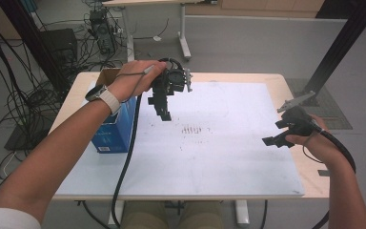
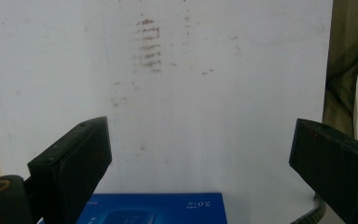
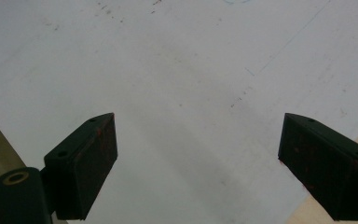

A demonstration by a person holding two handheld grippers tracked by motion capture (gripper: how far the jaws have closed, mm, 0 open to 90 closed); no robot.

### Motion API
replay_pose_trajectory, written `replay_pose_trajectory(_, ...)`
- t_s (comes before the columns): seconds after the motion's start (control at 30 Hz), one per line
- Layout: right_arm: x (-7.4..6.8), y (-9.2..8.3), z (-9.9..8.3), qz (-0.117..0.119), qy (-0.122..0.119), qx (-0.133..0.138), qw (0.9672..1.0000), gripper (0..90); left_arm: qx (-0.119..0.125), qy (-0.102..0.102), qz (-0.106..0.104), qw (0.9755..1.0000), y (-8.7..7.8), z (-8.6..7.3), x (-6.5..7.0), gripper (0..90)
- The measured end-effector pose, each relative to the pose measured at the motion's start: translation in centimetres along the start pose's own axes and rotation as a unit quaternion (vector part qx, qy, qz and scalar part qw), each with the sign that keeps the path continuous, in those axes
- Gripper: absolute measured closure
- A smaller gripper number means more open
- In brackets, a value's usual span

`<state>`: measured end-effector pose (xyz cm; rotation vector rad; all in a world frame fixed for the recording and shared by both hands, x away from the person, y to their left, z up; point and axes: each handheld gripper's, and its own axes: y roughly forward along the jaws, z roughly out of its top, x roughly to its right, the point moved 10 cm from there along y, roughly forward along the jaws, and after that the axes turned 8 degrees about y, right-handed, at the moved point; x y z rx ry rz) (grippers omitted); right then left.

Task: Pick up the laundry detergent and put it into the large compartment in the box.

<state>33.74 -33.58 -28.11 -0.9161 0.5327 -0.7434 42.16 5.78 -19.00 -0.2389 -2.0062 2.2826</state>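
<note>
Box (image 1: 116, 125), blue and open-topped, stands at the left edge of the white sheet (image 1: 219, 162), left of centre in the high view. Above its right side the left gripper (image 1: 159, 107) hangs with jaws wide, seemingly not touching it. At the right edge, the right gripper (image 1: 279, 133) is also wide and holds nothing.

Lab or robotics workspace: tangled black cables (image 1: 14, 102) on grey floor at frame left, electronics box (image 1: 101, 29) upper left, black metal frame post (image 1: 343, 45) upper right, white-topped work table (image 1: 228, 157) center.
</note>
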Motion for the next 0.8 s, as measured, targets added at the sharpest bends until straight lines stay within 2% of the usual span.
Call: replay_pose_trajectory(0.8, 0.02, 0.09, -0.04, 0.001, 0.0, 0.0, 1.0, 11.7, 0.0, -0.007, 0.002, 1.0, 0.02, -0.34, -0.04, 5.9)
